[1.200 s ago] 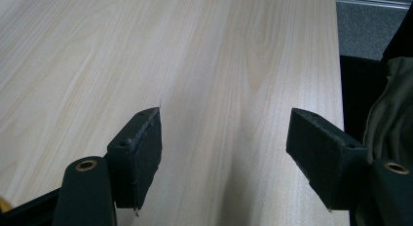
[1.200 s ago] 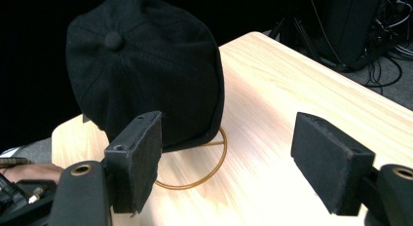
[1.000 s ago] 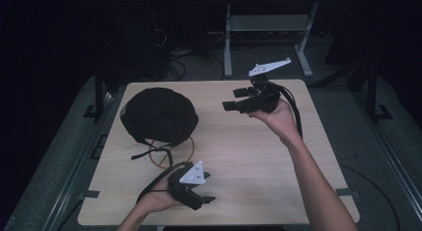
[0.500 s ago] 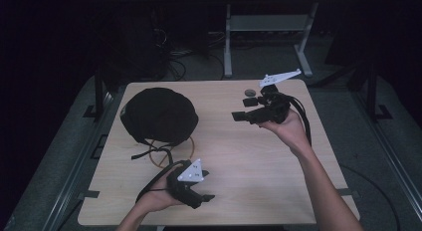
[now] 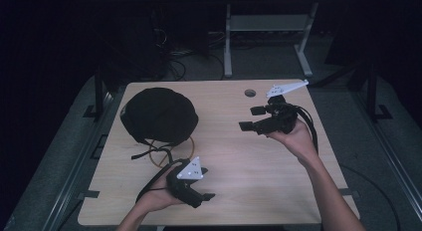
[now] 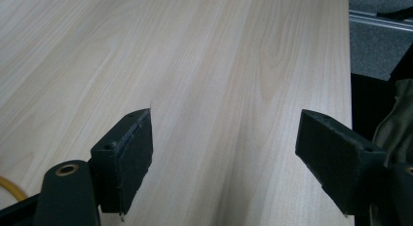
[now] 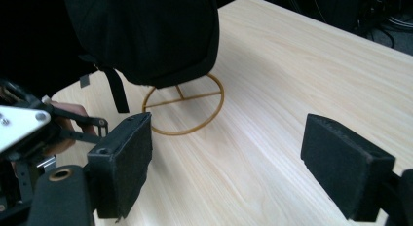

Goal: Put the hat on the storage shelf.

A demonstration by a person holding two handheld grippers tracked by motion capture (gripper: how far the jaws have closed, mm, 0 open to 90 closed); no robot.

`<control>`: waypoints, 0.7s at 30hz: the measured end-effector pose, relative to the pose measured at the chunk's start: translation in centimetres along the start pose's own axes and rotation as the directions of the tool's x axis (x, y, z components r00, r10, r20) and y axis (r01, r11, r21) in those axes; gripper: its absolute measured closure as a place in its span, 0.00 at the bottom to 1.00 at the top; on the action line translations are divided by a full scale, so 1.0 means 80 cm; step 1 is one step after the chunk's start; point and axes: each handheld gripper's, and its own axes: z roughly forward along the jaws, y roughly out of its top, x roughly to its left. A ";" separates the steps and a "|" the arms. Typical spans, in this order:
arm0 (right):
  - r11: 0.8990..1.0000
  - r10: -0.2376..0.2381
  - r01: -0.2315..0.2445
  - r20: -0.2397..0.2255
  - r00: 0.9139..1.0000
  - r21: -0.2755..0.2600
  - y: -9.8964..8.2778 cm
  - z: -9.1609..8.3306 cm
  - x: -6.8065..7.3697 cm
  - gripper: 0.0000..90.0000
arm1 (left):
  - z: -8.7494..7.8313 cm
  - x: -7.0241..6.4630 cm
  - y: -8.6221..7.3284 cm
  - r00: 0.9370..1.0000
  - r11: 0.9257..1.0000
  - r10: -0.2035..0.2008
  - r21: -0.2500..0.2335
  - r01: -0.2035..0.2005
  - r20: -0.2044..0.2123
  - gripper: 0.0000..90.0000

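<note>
The black hat [image 5: 159, 114] on its gold ring stand [image 7: 184, 111] sits at the table's [image 5: 239, 191] left; its straps are perhaps hidden. Both the left gripper [image 6: 224, 158] and right gripper [image 7: 226, 167] have just been opening, jaws spread, nothing between.

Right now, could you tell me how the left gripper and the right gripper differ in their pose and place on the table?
The left gripper sits low at the near edge of the pale wooden table, while the right gripper is held up over the far right part. The left points right across bare wood; the right points left toward the black cap on its round gold wire stand. Both have just been opening and hold nothing.
</note>
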 end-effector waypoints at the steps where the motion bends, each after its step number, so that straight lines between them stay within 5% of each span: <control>1: 1.000 0.004 -0.004 -0.001 1.000 0.000 -0.003 -0.001 -0.001 0.21 | 0.000 0.000 0.000 1.000 1.000 -0.008 -0.001 0.008 0.003 0.23; 21: 0.999 0.049 -0.049 0.013 0.999 0.023 -0.055 -0.013 -0.010 0.20 | 0.003 0.003 -0.001 1.000 1.000 -0.017 -0.001 0.017 -0.018 0.22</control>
